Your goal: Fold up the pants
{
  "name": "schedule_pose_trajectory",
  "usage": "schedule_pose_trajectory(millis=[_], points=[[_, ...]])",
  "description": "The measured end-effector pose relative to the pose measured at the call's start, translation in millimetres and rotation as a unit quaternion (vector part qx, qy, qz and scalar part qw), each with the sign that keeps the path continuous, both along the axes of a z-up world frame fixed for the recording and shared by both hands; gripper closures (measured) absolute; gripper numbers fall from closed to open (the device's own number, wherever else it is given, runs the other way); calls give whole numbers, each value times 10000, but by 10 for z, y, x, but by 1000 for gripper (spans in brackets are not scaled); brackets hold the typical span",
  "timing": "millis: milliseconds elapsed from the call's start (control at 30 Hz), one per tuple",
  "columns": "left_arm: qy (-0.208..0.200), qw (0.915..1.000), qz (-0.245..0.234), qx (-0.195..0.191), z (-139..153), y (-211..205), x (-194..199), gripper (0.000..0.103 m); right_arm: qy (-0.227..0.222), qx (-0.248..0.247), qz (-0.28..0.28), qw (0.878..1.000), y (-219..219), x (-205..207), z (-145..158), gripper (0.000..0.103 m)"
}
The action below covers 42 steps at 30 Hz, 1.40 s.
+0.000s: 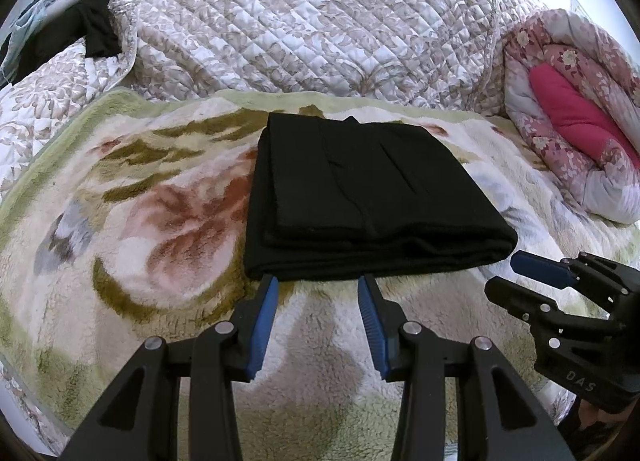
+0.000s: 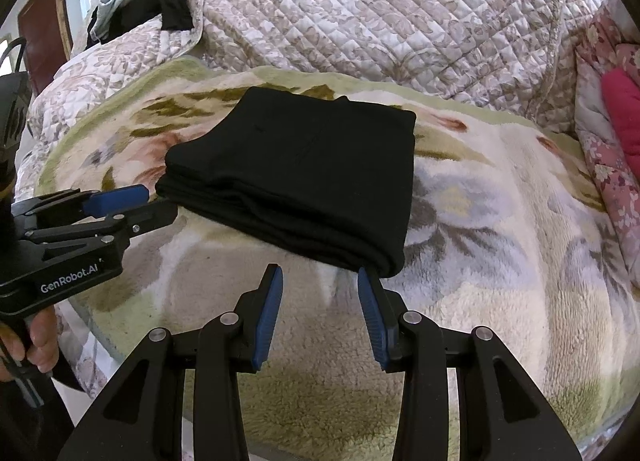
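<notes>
We see the black pants (image 1: 360, 197) lying folded into a compact, layered rectangle on the fleece blanket (image 1: 132, 221) covering the bed, with the quilted cover (image 1: 304, 21) heaped at the far side. The stack lies directly ahead of both claws, its thick folded edge facing us and running left to right. The left claw (image 1: 318, 287) has its pads apart and empty, tips just short of the near edge, left of centre. The right claw (image 2: 320, 277) is likewise spread and empty, tips at the near right corner. We judge both claws equally near, and folding appears essentially complete; any further fold would start from this near edge.
</notes>
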<state>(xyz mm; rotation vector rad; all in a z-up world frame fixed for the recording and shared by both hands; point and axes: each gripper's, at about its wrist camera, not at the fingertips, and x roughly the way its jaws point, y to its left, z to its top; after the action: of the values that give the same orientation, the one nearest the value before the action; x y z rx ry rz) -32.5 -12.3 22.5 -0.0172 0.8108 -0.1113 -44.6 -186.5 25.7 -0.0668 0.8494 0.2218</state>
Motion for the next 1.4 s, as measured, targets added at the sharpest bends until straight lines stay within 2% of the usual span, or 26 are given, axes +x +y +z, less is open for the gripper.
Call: schedule_pose_trajectory(millis=[600,1400], points=[[-24,10000,-54,72,23,-26,-4,59,-3,-19,-5,10000,7,-5,6,63],[43,9999,-107,-82,-7,0,11,59,2,-28,-3,10000,19,-3,5,63]])
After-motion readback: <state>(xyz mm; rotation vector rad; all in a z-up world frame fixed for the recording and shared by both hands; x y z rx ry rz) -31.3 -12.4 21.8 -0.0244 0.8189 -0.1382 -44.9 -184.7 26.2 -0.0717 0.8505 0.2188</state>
